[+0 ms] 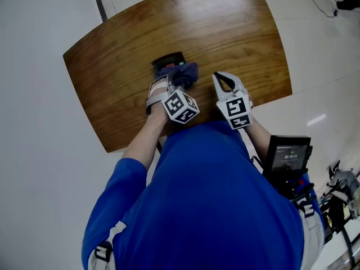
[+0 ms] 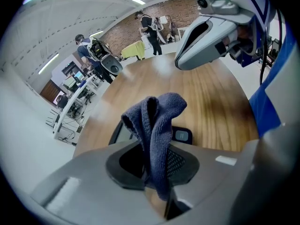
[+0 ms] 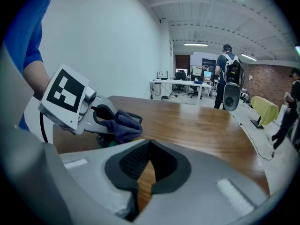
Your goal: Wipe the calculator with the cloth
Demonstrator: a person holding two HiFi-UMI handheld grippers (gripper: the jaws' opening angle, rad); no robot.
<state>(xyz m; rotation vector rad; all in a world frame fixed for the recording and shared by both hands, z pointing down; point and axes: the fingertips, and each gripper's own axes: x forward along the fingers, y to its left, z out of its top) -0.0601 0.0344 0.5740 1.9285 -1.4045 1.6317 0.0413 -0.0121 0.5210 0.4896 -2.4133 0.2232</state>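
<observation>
My left gripper (image 1: 168, 85) is shut on a bunched dark blue cloth (image 1: 181, 72), which rests over the near end of a black calculator (image 1: 169, 59) on the wooden table (image 1: 225, 32). In the left gripper view the cloth (image 2: 157, 118) stands up between the closed jaws of the left gripper (image 2: 154, 165), with the calculator (image 2: 182, 135) lying just beyond it. My right gripper (image 1: 222, 80) hovers to the right of the cloth, shut and empty. The right gripper view shows that gripper (image 3: 149, 150) with jaws together over bare wood, and the cloth (image 3: 123, 125) off to its left.
The table's near edge (image 1: 191, 129) runs close to the person's body. A black device (image 1: 288, 156) hangs at the person's right side. People, desks and chairs (image 3: 187, 86) fill the room beyond the table's far end.
</observation>
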